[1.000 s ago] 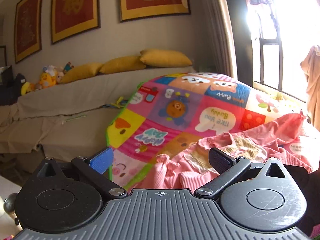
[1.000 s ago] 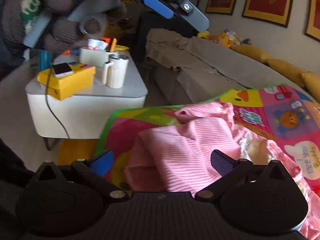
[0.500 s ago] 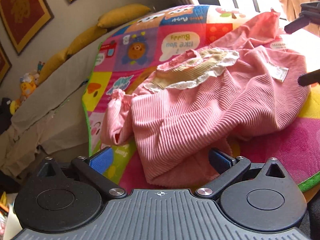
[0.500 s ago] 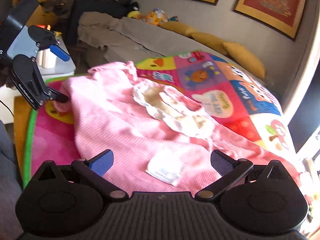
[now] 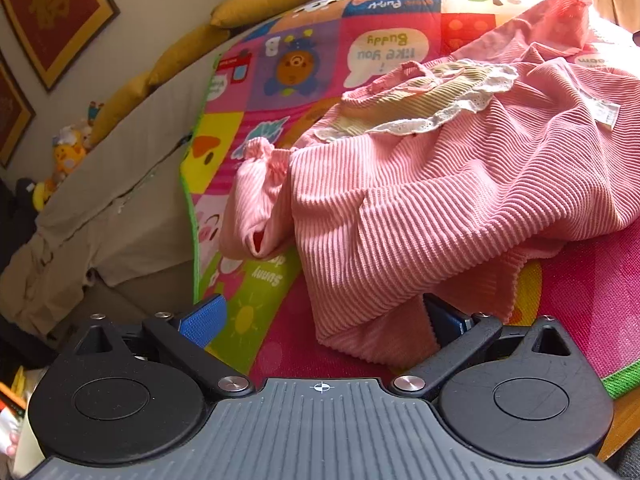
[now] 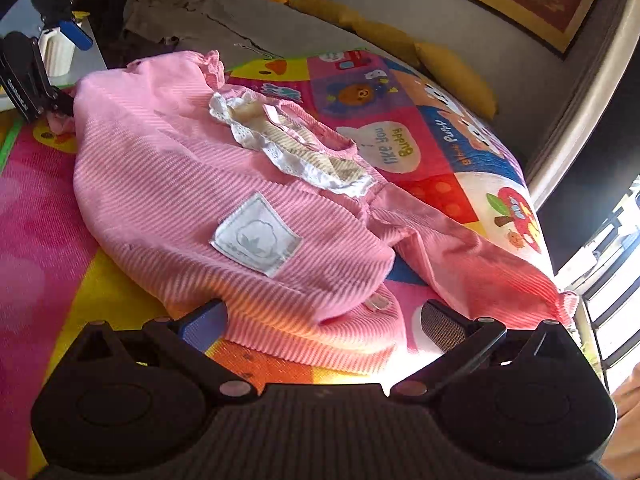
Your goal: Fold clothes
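Both tongs stand wide apart: left tongs [image 5: 322, 320] and right tongs [image 6: 322, 322] each straddle the hem of one pink garment [image 6: 168, 168] on one mat [image 6: 36, 208].

one pink ribbed garment [image 5: 440, 200] lies on one patchwork play mat [image 5: 304, 68]. it shows two sleeves [image 6: 480, 264], one lace-trimmed collar [image 6: 296, 152] and two sewn labels [image 6: 256, 236]. two grippers are about, the left gripper [image 5: 320, 320] and the right gripper [image 6: 320, 320], each with two jaws. three yellow cushions [image 5: 188, 52] line the sofa, and three framed pictures [image 5: 52, 12] hang above. one white cup [image 6: 58, 50] stands on the side surface.
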The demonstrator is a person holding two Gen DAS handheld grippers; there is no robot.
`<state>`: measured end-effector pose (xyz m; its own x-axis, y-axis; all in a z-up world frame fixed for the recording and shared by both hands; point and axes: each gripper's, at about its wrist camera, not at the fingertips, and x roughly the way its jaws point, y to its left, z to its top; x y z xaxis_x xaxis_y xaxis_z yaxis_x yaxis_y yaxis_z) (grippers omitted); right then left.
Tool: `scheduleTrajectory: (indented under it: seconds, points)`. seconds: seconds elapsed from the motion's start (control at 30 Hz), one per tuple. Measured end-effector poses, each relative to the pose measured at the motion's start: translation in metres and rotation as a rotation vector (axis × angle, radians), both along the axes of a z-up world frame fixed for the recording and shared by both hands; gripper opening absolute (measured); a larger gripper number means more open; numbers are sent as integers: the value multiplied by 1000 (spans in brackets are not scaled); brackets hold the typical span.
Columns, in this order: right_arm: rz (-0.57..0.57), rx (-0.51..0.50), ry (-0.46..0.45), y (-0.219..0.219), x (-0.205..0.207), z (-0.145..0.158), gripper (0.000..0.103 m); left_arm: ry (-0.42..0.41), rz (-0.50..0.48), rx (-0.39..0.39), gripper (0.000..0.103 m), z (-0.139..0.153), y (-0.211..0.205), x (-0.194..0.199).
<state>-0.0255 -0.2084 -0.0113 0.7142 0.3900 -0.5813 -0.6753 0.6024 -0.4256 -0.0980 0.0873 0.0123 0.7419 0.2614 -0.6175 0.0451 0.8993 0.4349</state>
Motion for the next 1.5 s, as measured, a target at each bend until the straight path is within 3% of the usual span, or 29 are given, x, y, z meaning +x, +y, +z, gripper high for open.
scheduleTrajectory:
  seconds: [0.1,0.2,0.33,0.5,0.67,0.77,0.87,0.93,1.0,1.07,1.2,1.33,1.43,1.5]
  points:
    - [13,31,27,21,11,-4,103,-27,-2,26,103,-1,0,2]
    - [-19,54,44,25,22,-5,103,-58,2,117,103,-1,1,-4]
    - [-112,61,0,11,28,-3,103,-118,60,222,103,14,11,-25]
    - [-217,73,-71,-13,28,6,103,-238,57,222,103,66,19,-64]
    - [-317,83,-196,-38,22,29,103,-328,-34,226,103,103,10,-94]
    - [-360,120,-249,-58,15,48,103,-368,-72,162,103,121,14,-111]
    - [-394,168,-275,-77,8,64,103,-420,-52,71,103,136,28,-121]
    - [-401,200,-245,-83,11,67,103,-445,-22,-26,103,142,39,-119]
    - [-401,224,-195,-86,18,66,103,-420,-31,-161,103,140,46,-108]
    - [-401,241,-148,-86,27,63,103,-378,-78,-248,103,130,40,-91]
    - [-403,156,-97,-61,60,35,103,-263,-197,-388,103,102,15,-50]
    - [-425,7,-87,-42,83,5,103,-183,-217,-452,103,80,4,-21]
    - [-347,-80,-29,-41,68,-12,103,-126,-223,-495,103,65,-3,0]
    - [-321,-84,-14,-47,56,-4,103,-89,-227,-523,103,55,-8,14]
